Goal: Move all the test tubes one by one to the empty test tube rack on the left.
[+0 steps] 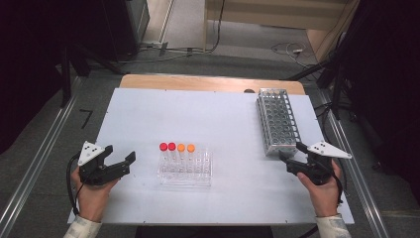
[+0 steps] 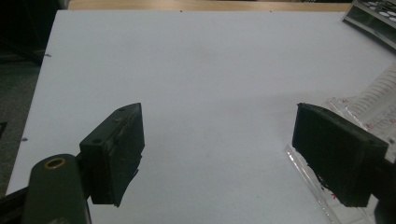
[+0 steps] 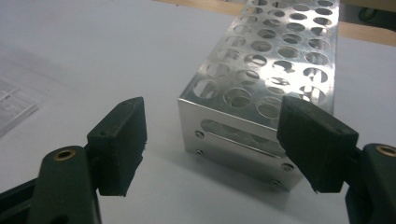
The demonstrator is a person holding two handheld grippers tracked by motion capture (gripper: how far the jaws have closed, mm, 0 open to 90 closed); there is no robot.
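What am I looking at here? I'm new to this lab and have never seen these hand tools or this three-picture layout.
A person sits at a white table and holds a hand-held two-jaw gripper in each hand. The high view looks down from above: the left gripper is at the left, the right gripper at the right. The other two pictures come from small cameras riding on each gripper, looking out between its own black jaws. Both grippers are open and hold nothing. On the table stands a clear plastic tube rack with four capped tubes, two with red caps and two with orange caps. Just ahead of the right gripper stands an empty metal tube rack.
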